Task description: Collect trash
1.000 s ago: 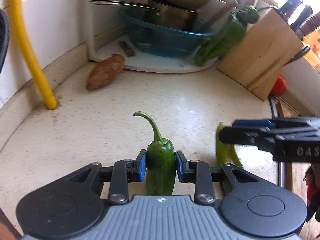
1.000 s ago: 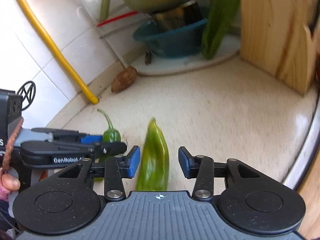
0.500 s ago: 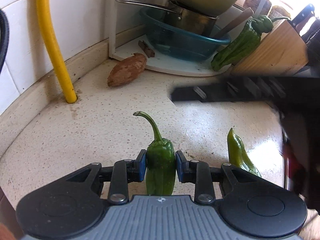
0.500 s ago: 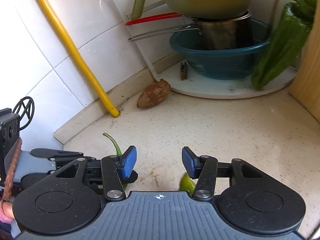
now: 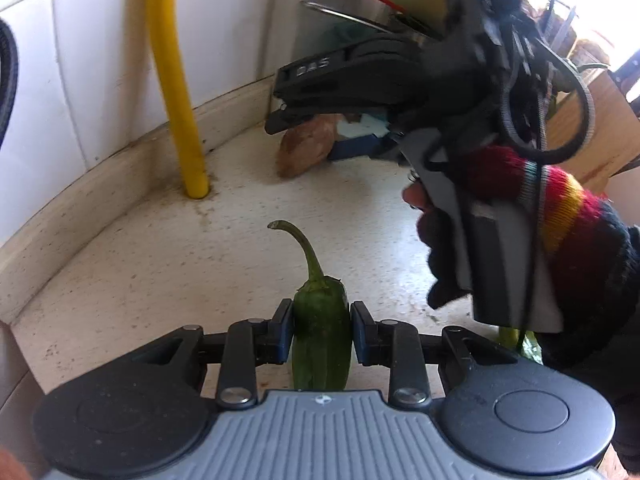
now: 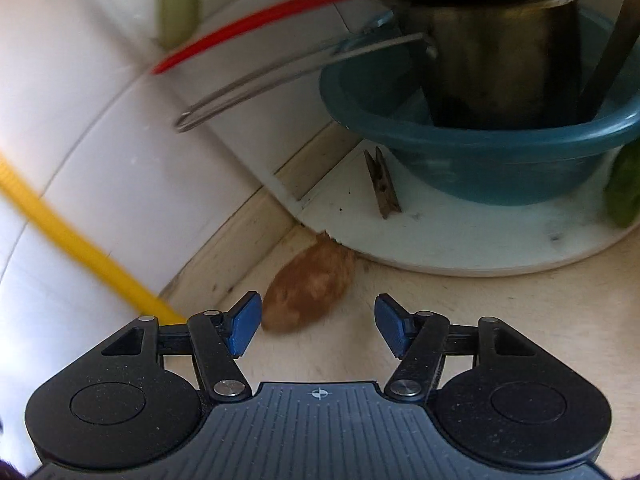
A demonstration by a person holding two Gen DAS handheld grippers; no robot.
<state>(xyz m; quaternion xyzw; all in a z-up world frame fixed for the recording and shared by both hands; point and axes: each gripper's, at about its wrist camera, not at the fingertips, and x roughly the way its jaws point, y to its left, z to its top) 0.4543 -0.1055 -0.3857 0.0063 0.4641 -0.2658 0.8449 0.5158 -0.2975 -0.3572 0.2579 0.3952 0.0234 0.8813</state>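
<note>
Left gripper (image 5: 321,334) clenched on a green pepper (image 5: 320,344), stem curling toward 11 o'clock, just over the speckled tabletop (image 5: 120,272). Right gripper (image 6: 316,326) released, blue pads wide apart, with a brown potato (image 6: 310,292) ahead, nearer the left pad, lying on the tabletop against the edge of a white shelf (image 6: 460,240). Teal basin (image 6: 480,160) on that shelf at 1 o'clock, holding a metal pot (image 6: 500,60); wooden clothespin (image 6: 382,184) beside the basin. Yellow pipe (image 5: 176,80) at 11 o'clock in the left view, meeting the tabletop by the tiled wall (image 5: 80,60).
</note>
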